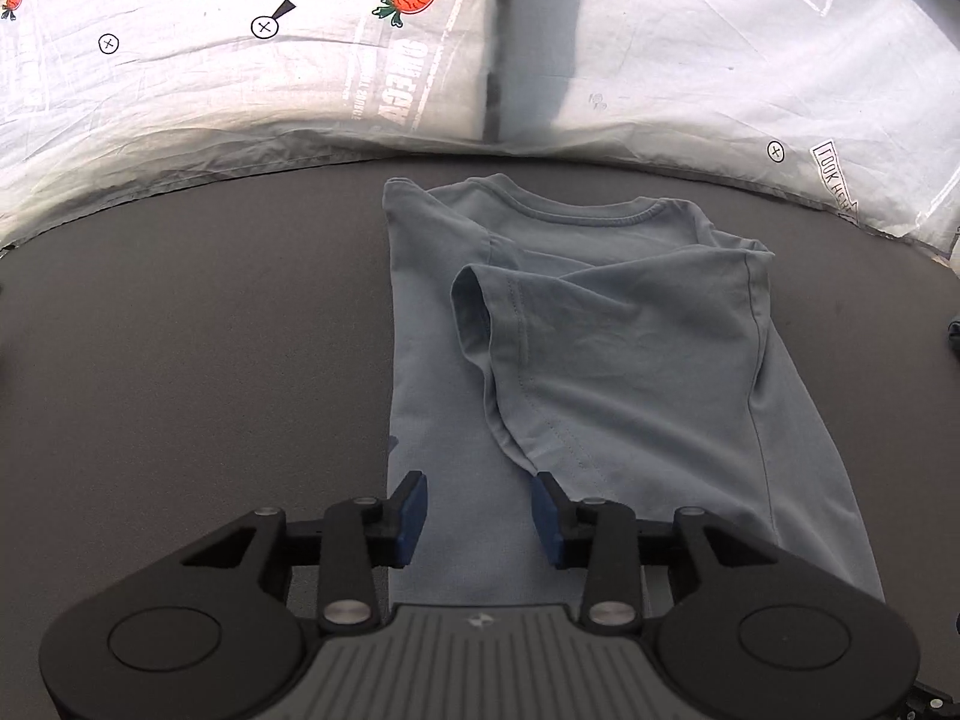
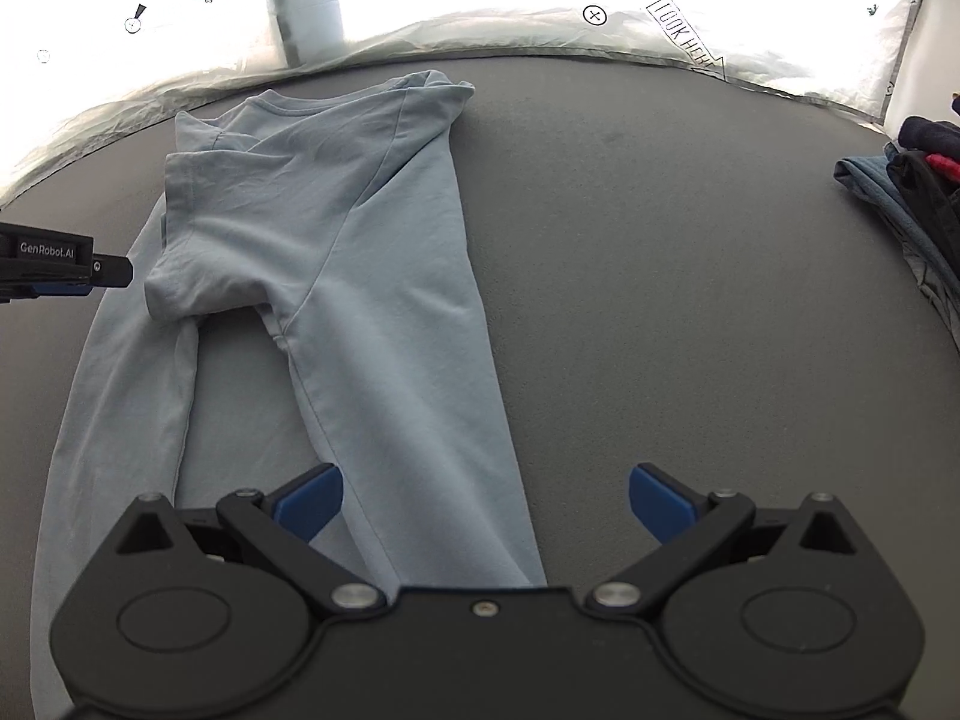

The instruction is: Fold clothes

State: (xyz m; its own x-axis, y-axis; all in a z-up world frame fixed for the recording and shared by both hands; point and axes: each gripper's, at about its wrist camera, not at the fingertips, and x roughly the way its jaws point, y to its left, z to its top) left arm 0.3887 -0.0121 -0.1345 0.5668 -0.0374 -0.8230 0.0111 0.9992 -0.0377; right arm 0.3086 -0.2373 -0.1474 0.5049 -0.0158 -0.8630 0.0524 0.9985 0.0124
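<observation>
A light blue T-shirt (image 1: 600, 360) lies on the dark grey table (image 1: 210, 360), collar away from me, with its right side and sleeve folded over the middle. My left gripper (image 1: 480, 510) is open and empty, hovering over the shirt's lower left part. In the right wrist view the same T-shirt (image 2: 360, 276) runs from the far left to my right gripper (image 2: 486, 498), which is wide open and empty over the shirt's lower right edge. The left gripper's finger (image 2: 66, 270) shows at the left edge beside the folded sleeve.
A white printed sheet with carrots and lettering (image 1: 240, 60) hangs behind the table's far edge. A pile of dark and denim clothes (image 2: 912, 198) lies at the table's right side. Bare grey table (image 2: 690, 300) spreads right of the shirt.
</observation>
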